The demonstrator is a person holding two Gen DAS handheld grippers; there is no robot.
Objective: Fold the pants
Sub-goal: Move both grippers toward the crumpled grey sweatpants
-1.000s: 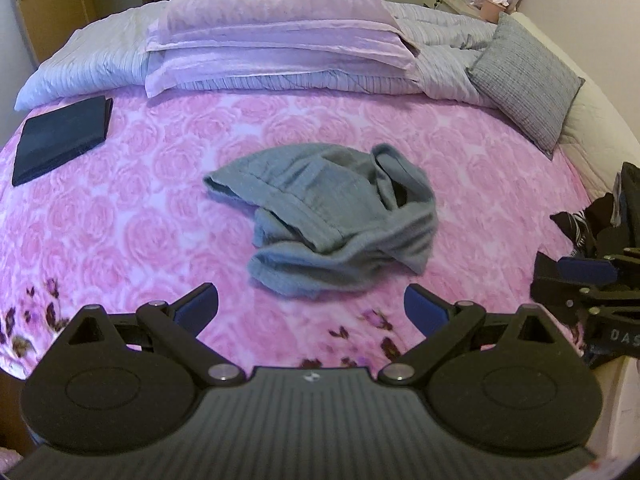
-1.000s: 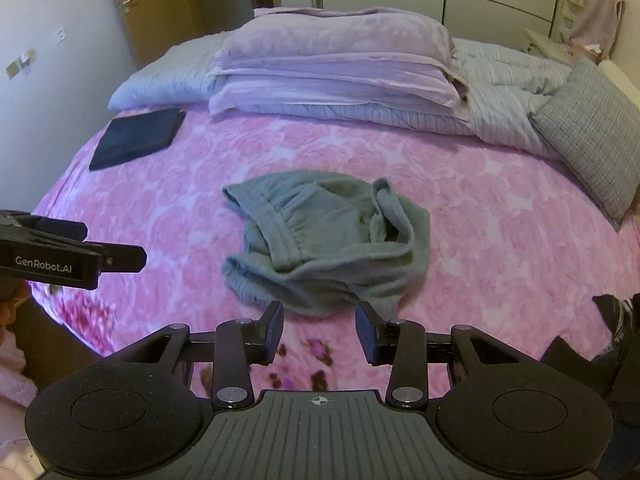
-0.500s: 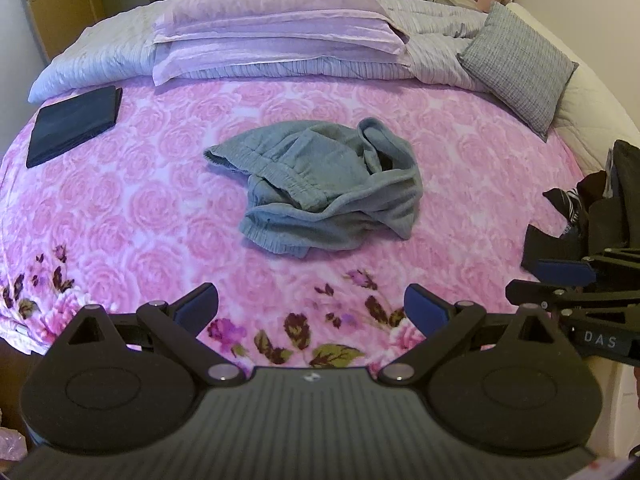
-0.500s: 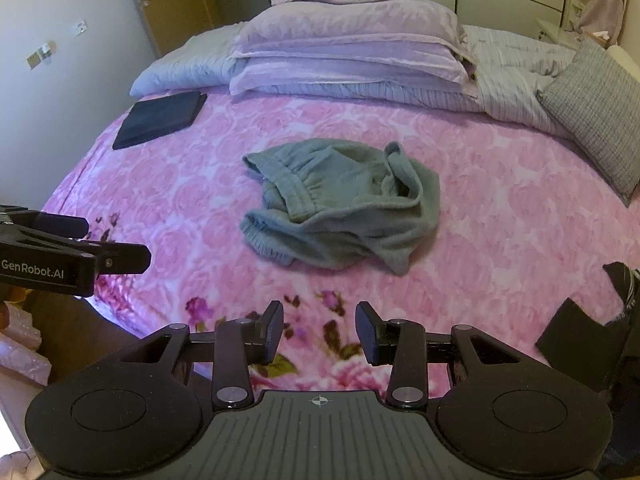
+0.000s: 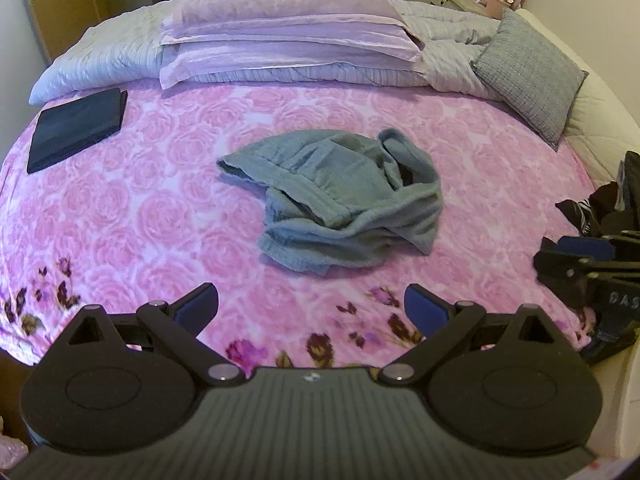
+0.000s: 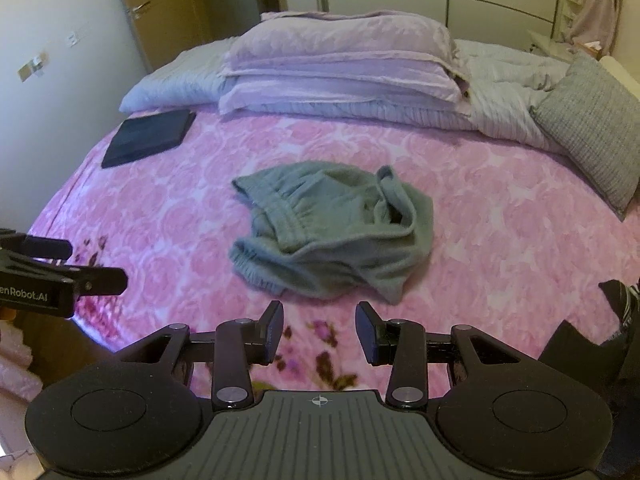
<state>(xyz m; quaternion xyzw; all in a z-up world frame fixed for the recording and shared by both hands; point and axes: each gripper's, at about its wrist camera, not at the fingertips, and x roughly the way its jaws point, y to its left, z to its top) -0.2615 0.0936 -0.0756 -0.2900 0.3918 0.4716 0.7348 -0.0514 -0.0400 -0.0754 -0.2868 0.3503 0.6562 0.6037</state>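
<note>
Pants (image 5: 336, 204): grey, crumpled in a heap, mid-bed on the pink rose cover (image 5: 160, 208).
Left gripper (image 5: 311, 309): fingers spread wide, empty, above the near edge, apart from the pants.
Right gripper (image 6: 319, 332): fingers narrowly parted, empty, near edge.
Dark folded item (image 5: 76, 130): far left.
Pillows (image 5: 288, 36): stacked at the far end.
Grey cushion (image 5: 528, 68): far right.
</note>
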